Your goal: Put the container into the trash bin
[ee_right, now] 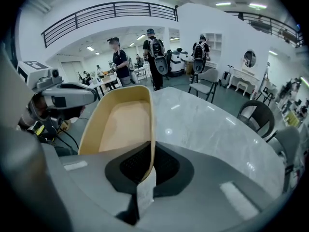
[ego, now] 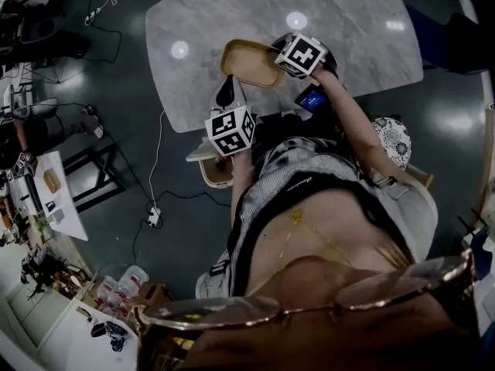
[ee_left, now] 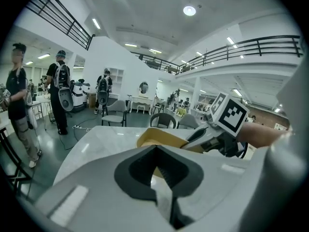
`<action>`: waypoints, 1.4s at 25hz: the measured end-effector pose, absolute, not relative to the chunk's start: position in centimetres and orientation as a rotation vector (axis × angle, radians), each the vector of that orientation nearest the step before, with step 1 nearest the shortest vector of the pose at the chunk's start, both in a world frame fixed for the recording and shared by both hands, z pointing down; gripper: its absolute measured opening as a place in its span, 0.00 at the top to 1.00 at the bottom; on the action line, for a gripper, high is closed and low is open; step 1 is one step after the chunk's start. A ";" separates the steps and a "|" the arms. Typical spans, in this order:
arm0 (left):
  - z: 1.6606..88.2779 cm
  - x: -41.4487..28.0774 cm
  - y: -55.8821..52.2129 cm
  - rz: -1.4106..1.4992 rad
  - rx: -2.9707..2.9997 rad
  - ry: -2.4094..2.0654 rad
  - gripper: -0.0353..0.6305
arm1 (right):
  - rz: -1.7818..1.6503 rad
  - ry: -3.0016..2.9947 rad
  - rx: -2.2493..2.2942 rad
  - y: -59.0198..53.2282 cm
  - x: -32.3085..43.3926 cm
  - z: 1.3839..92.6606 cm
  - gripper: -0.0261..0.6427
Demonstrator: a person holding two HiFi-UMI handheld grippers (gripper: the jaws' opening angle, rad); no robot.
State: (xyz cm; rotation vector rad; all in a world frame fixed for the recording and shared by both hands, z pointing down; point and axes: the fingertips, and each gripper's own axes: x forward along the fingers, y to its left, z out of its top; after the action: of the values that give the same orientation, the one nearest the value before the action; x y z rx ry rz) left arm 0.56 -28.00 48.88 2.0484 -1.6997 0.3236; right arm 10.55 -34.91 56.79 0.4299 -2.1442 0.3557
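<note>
The container [ego: 247, 62] is a shallow tan tray, held above the near edge of the marble table [ego: 332, 22]. My right gripper [ego: 274, 55] is shut on its right rim. In the right gripper view the container [ee_right: 120, 124] stands empty and tilted on edge, its thin wall pinched between the dark pads of my right gripper [ee_right: 147, 170]. My left gripper [ego: 228, 90] hovers just nearer than the tray, pointing at it, apart from it. In the left gripper view my left gripper [ee_left: 161, 178] holds nothing and its pads look shut. The container [ee_left: 159, 137] and the right gripper's marker cube [ee_left: 231, 114] show ahead. No trash bin is in view.
A pale chair [ego: 213, 165] stands under the table's near edge. A white cable and power strip [ego: 153, 216] lie on the dark floor at left. Several people [ee_right: 157, 57] and chairs [ee_right: 210, 81] stand beyond the table. Cluttered benches [ego: 54, 192] line the left side.
</note>
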 end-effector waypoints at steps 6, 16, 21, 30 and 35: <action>47.4 0.2 -27.7 0.294 2.063 -1.728 0.94 | 0.318 -2.141 0.404 -34.0 11.1 54.9 0.92; 46.3 0.8 -27.1 0.266 2.071 -1.747 0.94 | 0.397 -2.130 0.415 -33.1 13.3 53.6 0.92; 45.6 1.2 -26.6 0.251 2.062 -1.766 0.94 | 0.389 -2.144 0.381 -32.6 13.7 53.4 0.92; 45.0 2.5 -25.6 0.234 1.964 -1.857 0.94 | 0.338 -2.154 0.247 -32.6 14.4 53.5 0.92; 45.3 2.2 -23.9 0.211 1.902 -1.910 0.94 | 0.299 -2.150 0.165 -31.7 13.6 54.2 0.92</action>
State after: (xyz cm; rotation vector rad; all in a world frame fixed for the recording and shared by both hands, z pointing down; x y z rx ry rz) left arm 2.19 -23.92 45.30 1.9017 -1.9102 0.2107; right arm 13.57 -31.71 54.15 0.1654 -2.1503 0.2987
